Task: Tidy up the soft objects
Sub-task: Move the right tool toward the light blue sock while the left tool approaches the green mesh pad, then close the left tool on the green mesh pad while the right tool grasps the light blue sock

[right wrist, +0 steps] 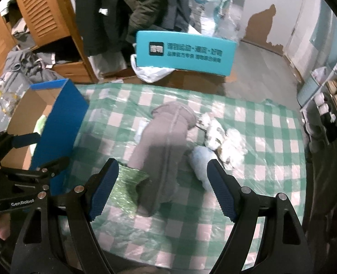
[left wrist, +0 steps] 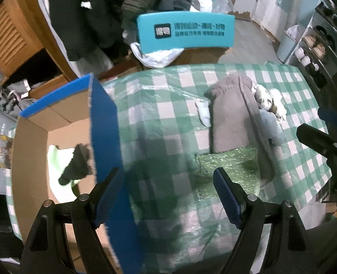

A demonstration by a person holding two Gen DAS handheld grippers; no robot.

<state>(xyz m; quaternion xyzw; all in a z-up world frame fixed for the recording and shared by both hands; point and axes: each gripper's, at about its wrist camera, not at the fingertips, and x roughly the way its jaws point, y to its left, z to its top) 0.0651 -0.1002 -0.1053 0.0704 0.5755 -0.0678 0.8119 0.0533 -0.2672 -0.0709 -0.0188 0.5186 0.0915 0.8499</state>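
Note:
A blue cardboard box (left wrist: 104, 125) stands open at the table's left; inside lie a pale green cloth (left wrist: 56, 159) and a dark sock-like piece (left wrist: 77, 164). On the checked tablecloth lie a grey garment (left wrist: 232, 114), a shiny green cloth (left wrist: 227, 166), a pale blue soft item (left wrist: 271, 123) and a white patterned soft item (left wrist: 271, 100). My left gripper (left wrist: 166, 196) is open and empty, above the box's right wall. My right gripper (right wrist: 161, 189) is open and empty, low over the grey garment (right wrist: 166, 146) and green cloth (right wrist: 127, 182). The box shows at the left of the right wrist view (right wrist: 58, 123).
A teal chair back (left wrist: 184, 32) stands behind the table's far edge (left wrist: 214, 66). Dark coats (left wrist: 95, 11) hang beyond, with a wooden cabinet (left wrist: 15, 36) on the left. A shelf of small items (left wrist: 316, 45) stands on the right.

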